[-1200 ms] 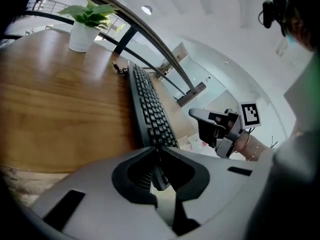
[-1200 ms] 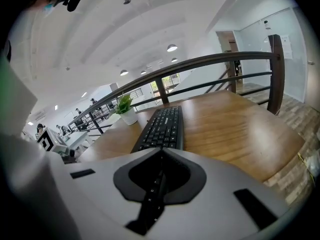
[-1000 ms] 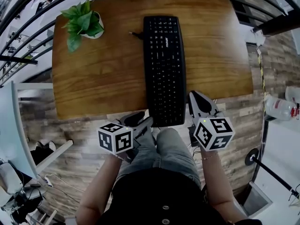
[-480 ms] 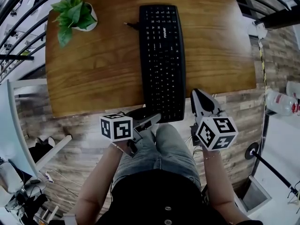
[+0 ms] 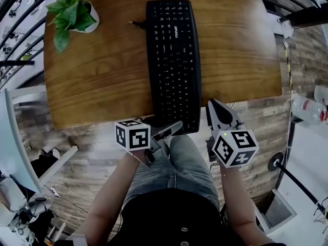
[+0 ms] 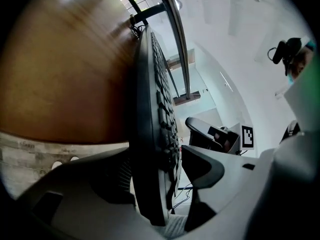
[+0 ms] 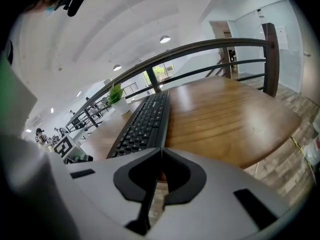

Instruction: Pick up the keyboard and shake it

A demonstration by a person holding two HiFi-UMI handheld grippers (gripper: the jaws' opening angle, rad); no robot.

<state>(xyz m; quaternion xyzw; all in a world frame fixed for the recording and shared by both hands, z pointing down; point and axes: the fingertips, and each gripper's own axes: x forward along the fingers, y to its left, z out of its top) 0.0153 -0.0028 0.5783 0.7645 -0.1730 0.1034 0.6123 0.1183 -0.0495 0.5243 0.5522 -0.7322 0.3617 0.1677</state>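
Black keyboard [image 5: 171, 60] lies flat on the desk [image 5: 102, 76], its end jutting past the near edge. Left tongs [image 5: 166, 127], jaws just opened wide, straddle that end, apparently not yet pinching; right tongs [image 5: 212, 105] hover closed, empty. Lift and shake remain.

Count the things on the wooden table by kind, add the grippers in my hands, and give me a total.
black keyboard: 1
potted plant: 1
grippers: 2 (left gripper, whose jaws have just been opening, with the keyboard's near end between them; right gripper, shut on nothing)
total: 4
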